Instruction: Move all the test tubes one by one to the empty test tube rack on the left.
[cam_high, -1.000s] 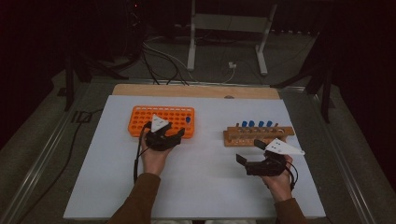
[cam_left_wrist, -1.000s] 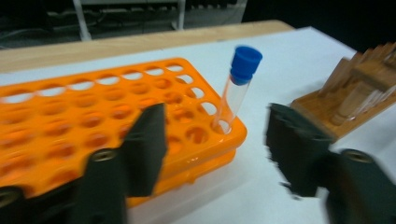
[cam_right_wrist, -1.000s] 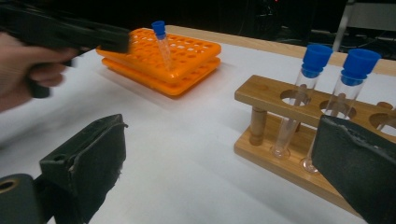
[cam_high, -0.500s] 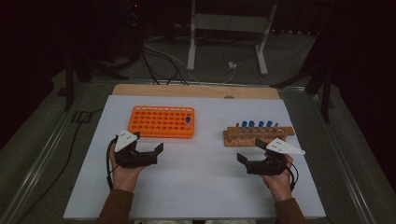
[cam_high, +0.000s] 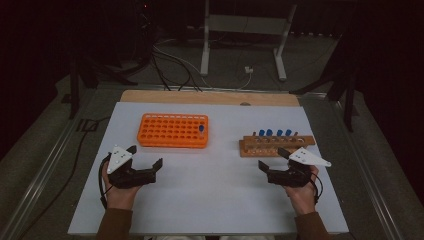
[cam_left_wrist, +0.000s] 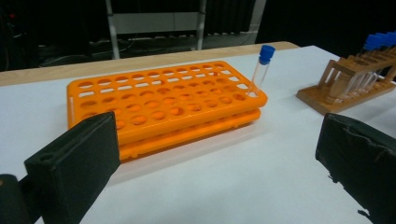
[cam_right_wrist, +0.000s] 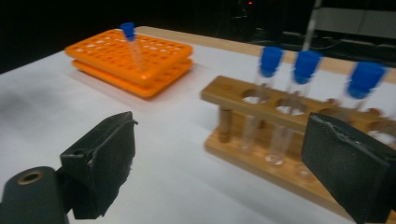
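one blue-capped tube (cam_high: 201, 129) stands in the orange rack (cam_high: 172, 131); four wait in the wooden rack (cam_high: 277, 145). both grippers, left (cam_high: 146, 159) and right (cam_high: 273, 158), gape empty, the right's jaws just narrowing. approach a tube squarely, pinch below the cap, lift straight.

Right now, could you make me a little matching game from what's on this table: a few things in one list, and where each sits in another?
Things:
1. orange plastic rack with many round holes
2. brown wooden rack
3. lone clear tube with a blue cap
4. left tool

Places:
A. just ahead of the right tool
B. near a corner of the orange rack
C. far left on the white board
D. near left, open, nothing between its pads

Pairs: 1-C, 2-A, 3-B, 4-D
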